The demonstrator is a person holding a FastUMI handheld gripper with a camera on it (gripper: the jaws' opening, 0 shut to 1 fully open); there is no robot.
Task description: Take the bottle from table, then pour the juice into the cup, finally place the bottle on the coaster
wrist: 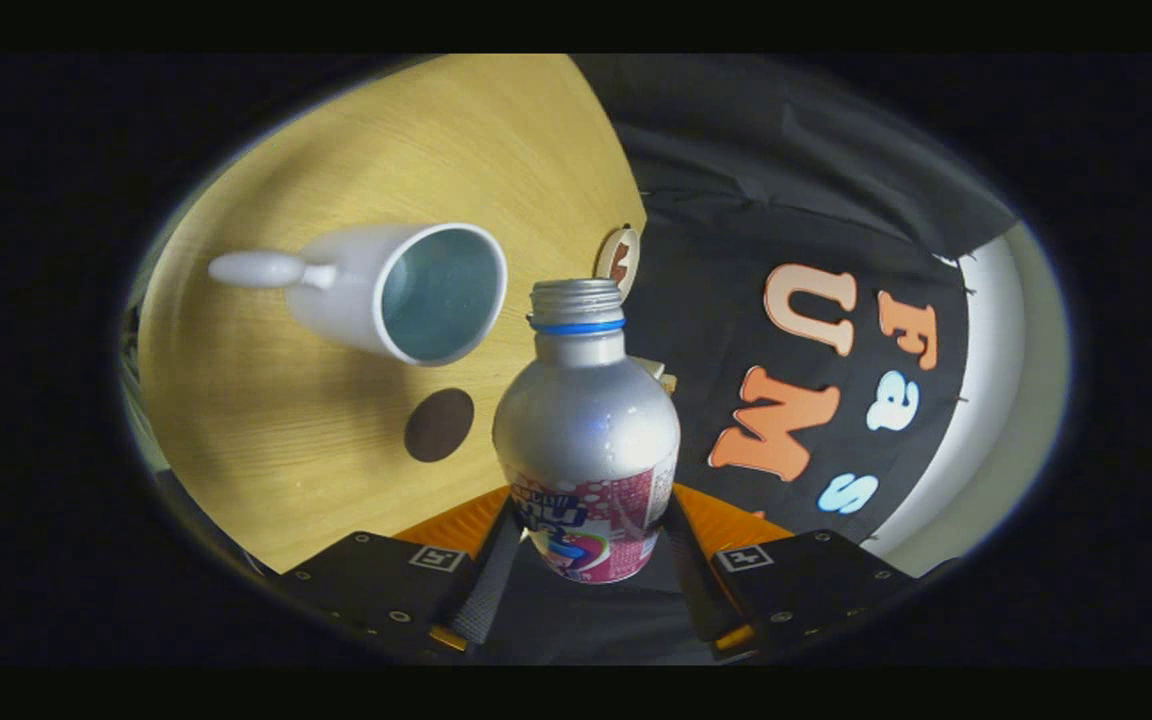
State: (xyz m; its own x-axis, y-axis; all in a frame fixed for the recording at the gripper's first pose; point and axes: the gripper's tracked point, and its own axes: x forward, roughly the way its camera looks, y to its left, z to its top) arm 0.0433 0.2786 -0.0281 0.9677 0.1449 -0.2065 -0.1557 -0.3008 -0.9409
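A: Gripper view first: where do we have the bottle?

B: We have it in the lower middle of the frame, standing up out of the gap between the two fingers. Both press on its labelled lower body, one on each side, so our gripper is clenched on the bottle.

A: And its top?

B: We see a silver shoulder, a blue ring round the neck and a bare threaded mouth with no cap on it. The mouth points toward the centre of the frame.

A: What lies beyond it?

B: Up and to the left of the neck we see the white cup, handle to the left, open mouth turned toward us and close beside the bottle's mouth. We cannot tell whether anything is in it.

A: And the coaster?

B: We see a dark brown round coaster just left of the bottle's shoulder, below the cup, lying flat on the wooden table. The table fills the left half and appears tilted in this view.
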